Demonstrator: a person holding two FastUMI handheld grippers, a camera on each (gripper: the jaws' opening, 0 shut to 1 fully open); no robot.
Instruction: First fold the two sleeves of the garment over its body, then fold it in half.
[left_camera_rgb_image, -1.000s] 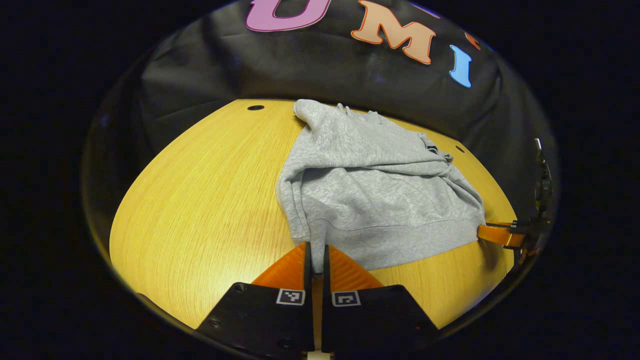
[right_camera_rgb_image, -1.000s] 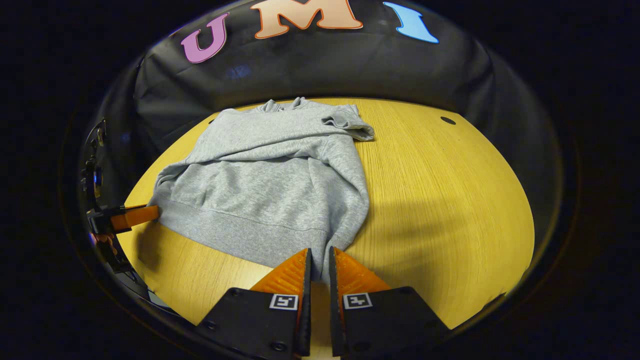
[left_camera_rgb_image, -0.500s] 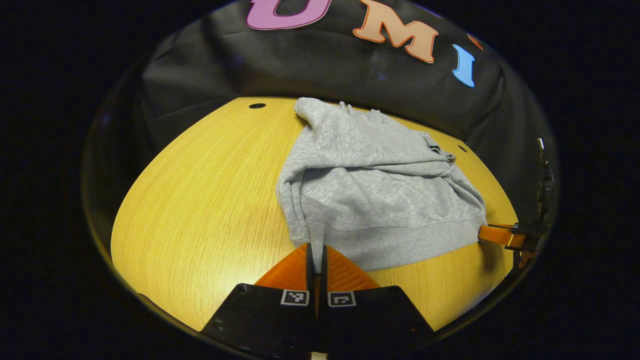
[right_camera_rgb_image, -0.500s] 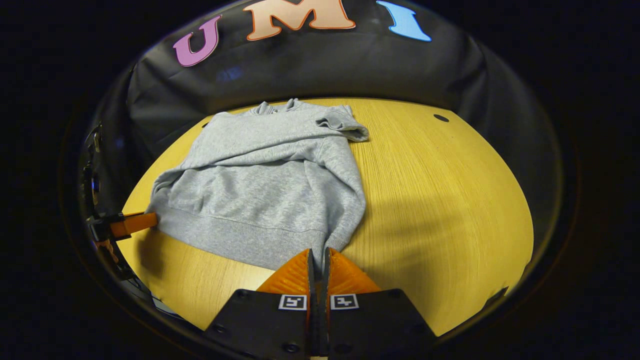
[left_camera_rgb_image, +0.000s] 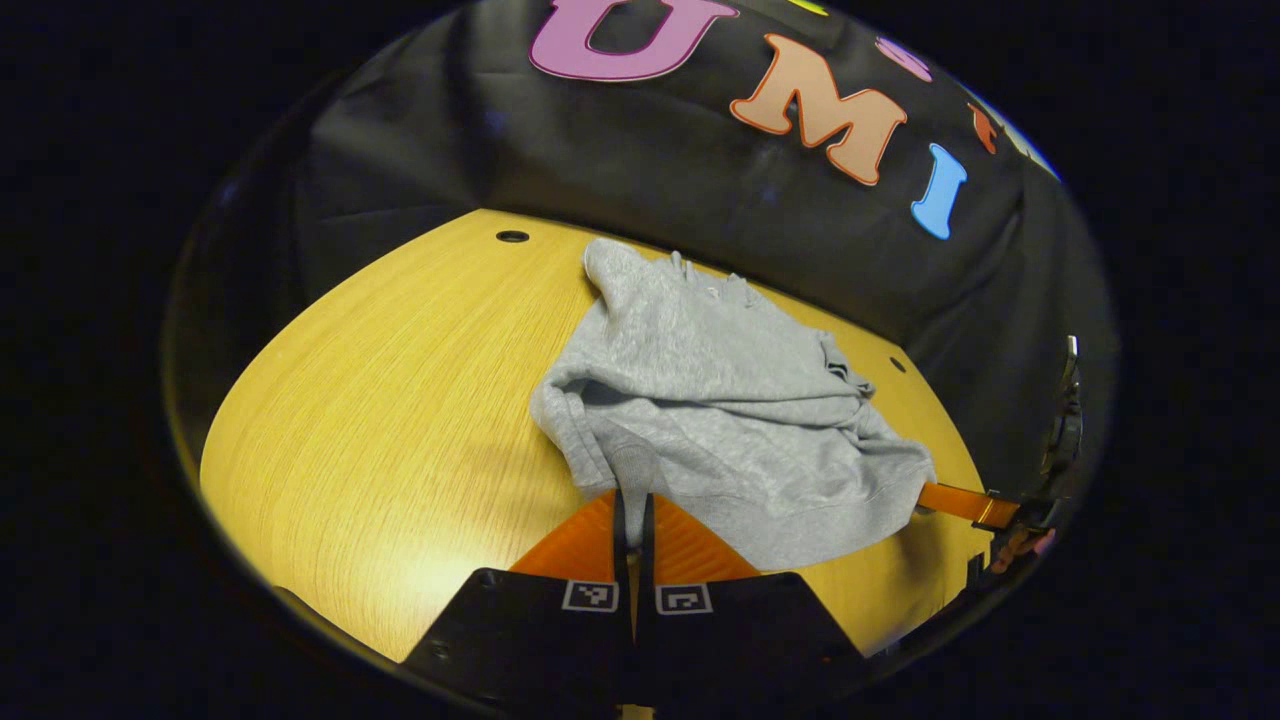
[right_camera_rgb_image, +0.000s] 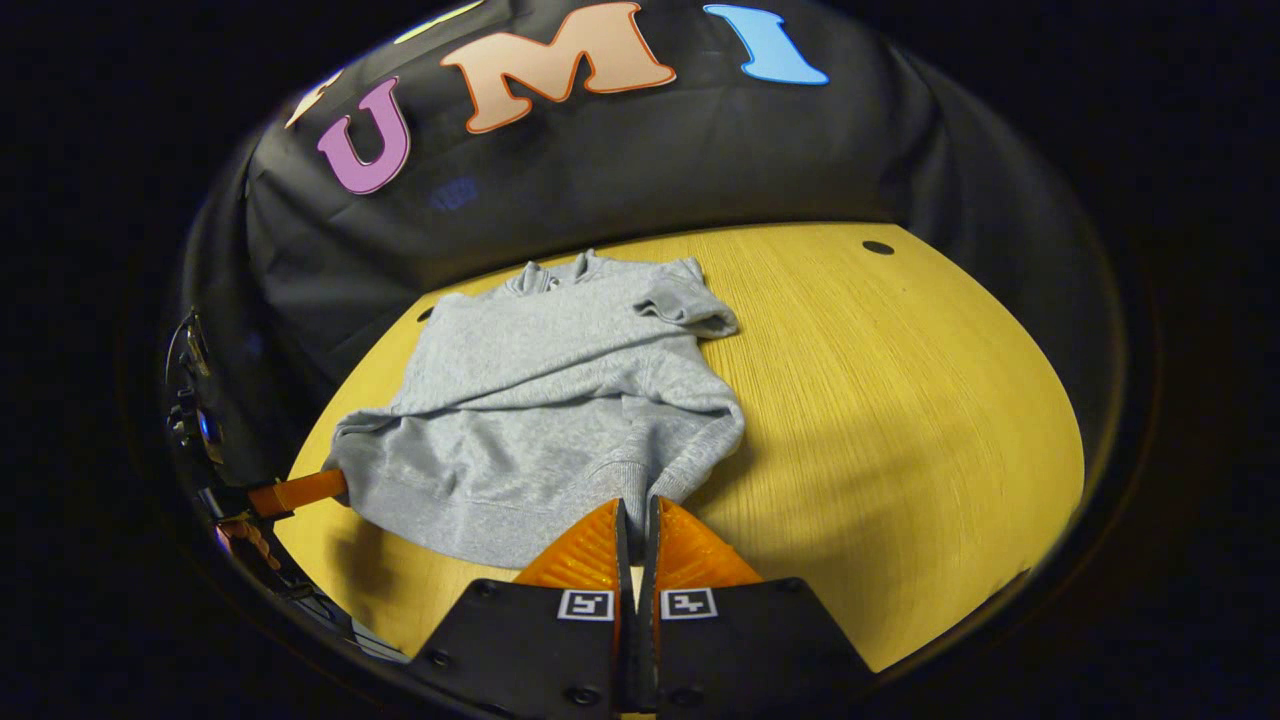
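Left gripper view, nearest: left tool (left_camera_rgb_image: 632, 497) with fingers (left_camera_rgb_image: 580, 540) pressed narrow, pinching the hem corner of the sweatshirt (left_camera_rgb_image: 720, 420). Hem corner drawn up off the table (left_camera_rgb_image: 380, 400) at the pinch. Beyond the pinch: grey fabric bunched, one sleeve (left_camera_rgb_image: 700, 350) folded across the body. Farther right: right tool (left_camera_rgb_image: 950, 500) touching the opposite hem corner, finger gap hidden from this angle. Collar end lying toward the far table edge, near the black cloth wall (left_camera_rgb_image: 650, 150). Small hole (left_camera_rgb_image: 512, 237) in the table top at far left, another hole (left_camera_rgb_image: 897, 365) just beyond the garment's right side.

Right gripper view, nearest: right tool (right_camera_rgb_image: 636, 515) with fingers (right_camera_rgb_image: 690, 555) pressed narrow, gripping the other hem corner of the sweatshirt (right_camera_rgb_image: 560, 400). Hem sagging in a curve between the two held corners. At left, near the rim: left tool (right_camera_rgb_image: 305, 490) touching the far hem corner, with a hand (right_camera_rgb_image: 245, 535) partly seen behind it. Mid-distance: sleeve (right_camera_rgb_image: 560, 395) lying across the body, cuff (right_camera_rgb_image: 690, 315) turned over at the right shoulder. Farthest: collar (right_camera_rgb_image: 550, 275) close to the far table edge, wall (right_camera_rgb_image: 600, 170) behind. Table (right_camera_rgb_image: 900, 400) right of the garment bare wood, one hole (right_camera_rgb_image: 878, 247) near its far edge.
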